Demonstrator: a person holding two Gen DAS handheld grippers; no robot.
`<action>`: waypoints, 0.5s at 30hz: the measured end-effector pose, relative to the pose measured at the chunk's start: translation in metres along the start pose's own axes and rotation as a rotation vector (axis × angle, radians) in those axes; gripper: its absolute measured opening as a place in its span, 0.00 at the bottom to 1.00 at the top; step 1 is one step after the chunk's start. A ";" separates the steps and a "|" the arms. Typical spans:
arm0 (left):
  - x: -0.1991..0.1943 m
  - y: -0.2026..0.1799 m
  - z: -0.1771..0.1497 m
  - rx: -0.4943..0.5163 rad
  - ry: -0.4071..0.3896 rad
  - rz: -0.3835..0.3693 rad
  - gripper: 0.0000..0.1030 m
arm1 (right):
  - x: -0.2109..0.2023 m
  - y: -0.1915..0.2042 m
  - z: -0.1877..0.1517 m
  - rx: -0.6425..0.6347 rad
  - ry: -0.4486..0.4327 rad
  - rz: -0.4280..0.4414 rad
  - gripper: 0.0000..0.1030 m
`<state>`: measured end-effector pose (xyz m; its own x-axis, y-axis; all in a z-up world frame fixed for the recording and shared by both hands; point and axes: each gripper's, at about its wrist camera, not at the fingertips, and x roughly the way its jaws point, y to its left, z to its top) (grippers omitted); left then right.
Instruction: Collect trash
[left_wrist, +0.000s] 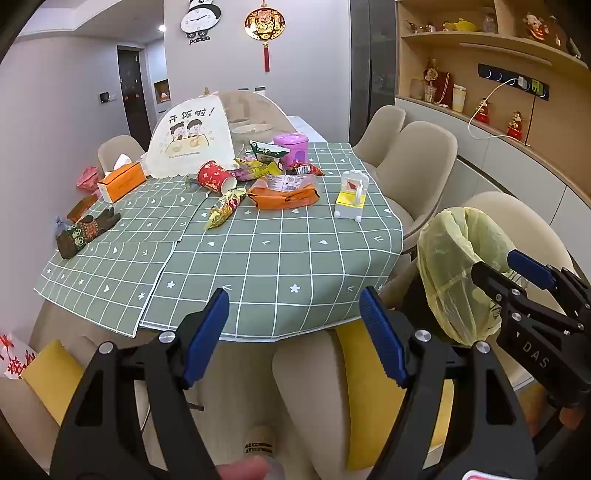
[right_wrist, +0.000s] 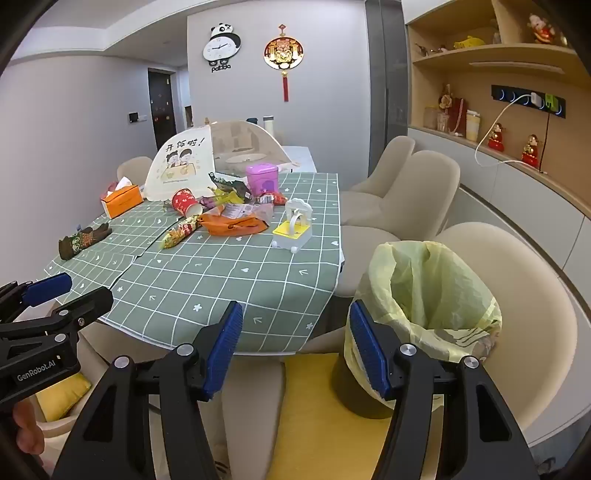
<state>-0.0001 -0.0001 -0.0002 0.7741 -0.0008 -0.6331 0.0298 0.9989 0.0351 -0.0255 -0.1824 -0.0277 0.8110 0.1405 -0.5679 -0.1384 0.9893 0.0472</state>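
Lying in a loose heap near the far middle of the desk (left_wrist: 258, 258), on a green checked cloth (right_wrist: 229, 280): a tipped red paper cup (left_wrist: 214, 176), an orange wrapper (left_wrist: 282, 197) just in front and to its right, a yellow-green snack bag (left_wrist: 224, 207) angled toward the near edge, and smaller crumpled wrappers (left_wrist: 255, 168) behind, touching one another. Beside the heap on the right, a white and yellow toy chair (left_wrist: 351, 199), standing upright and apart from the wrappers. Behind the heap, a purple tin (left_wrist: 291, 147) and a mesh food cover (left_wrist: 192, 138) with a cartoon print. Toward the left edge, an orange tissue box (left_wrist: 122, 181) and a dark patterned glove (left_wrist: 86, 230), well apart from the heap.

Off the desk's right corner, on a beige chair (right_wrist: 517, 266) with a yellow cushion (right_wrist: 325, 413), a bin (right_wrist: 428, 314) lined with a pale yellow bag, mouth open upward; contents too unclear to tell.

Hovering short of the desk's near edge, left gripper (left_wrist: 295, 332), fingers spread wide with nothing between them. Right gripper (right_wrist: 295, 343) likewise spread and holding nothing, its right finger just beside the bin's rim. Each gripper visible at the side of the other's view.
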 end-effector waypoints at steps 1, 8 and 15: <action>0.000 0.000 0.000 -0.002 0.001 -0.001 0.68 | 0.000 0.000 0.000 -0.001 -0.003 0.000 0.55; 0.000 0.002 -0.001 0.001 -0.004 0.002 0.68 | -0.001 0.001 -0.001 -0.004 0.000 -0.005 0.55; 0.000 0.001 -0.003 0.001 -0.006 0.007 0.68 | -0.002 -0.002 0.000 0.001 -0.007 -0.009 0.55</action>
<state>-0.0015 0.0008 -0.0025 0.7778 0.0056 -0.6285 0.0254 0.9989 0.0404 -0.0274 -0.1845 -0.0266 0.8160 0.1318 -0.5629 -0.1303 0.9905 0.0430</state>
